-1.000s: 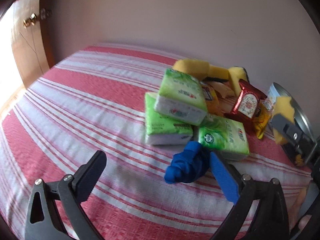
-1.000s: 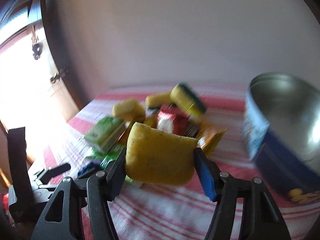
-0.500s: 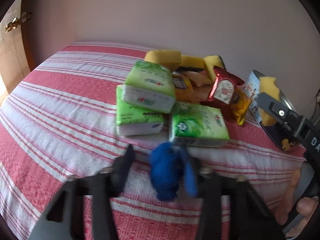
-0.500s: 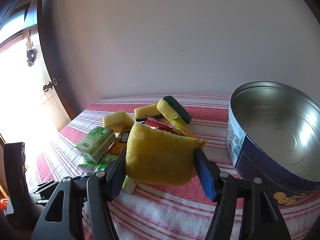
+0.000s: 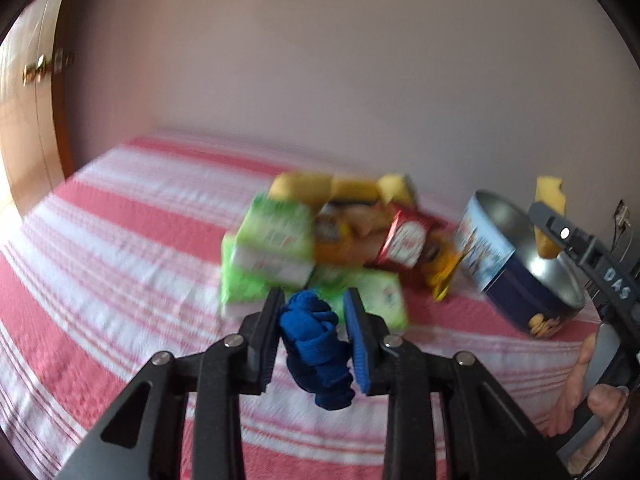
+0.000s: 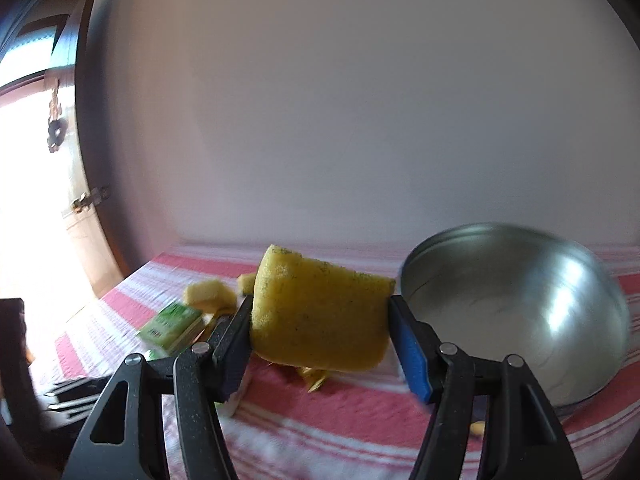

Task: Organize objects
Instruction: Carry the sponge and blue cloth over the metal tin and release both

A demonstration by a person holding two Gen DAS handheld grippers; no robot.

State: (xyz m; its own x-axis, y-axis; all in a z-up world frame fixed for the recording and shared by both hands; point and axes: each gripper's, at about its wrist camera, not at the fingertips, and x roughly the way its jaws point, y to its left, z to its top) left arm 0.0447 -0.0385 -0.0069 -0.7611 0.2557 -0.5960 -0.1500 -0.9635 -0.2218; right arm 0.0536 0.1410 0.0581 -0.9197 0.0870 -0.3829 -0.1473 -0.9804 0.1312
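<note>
Tin (image 6: pixel 520 320) empty — sponge (image 6: pixel 320 320) pinched in right gripper (image 6: pixel 320 330), sock (image 5: pixel 316 340) in left gripper (image 5: pixel 312 340); pile (image 5: pixel 320 240) at 12 o'clock left to sort.

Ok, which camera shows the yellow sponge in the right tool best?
The right wrist view: the yellow sponge fills the centre, clamped in the right tool. The left wrist view catches only its top and a sliver at the right edge.

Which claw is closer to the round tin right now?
Right. The right claw, shut on a yellow sponge, hangs beside the round tin, near its rim. The left claw, shut on a blue cloth bundle, sits farther off, by the green tissue packs.
</note>
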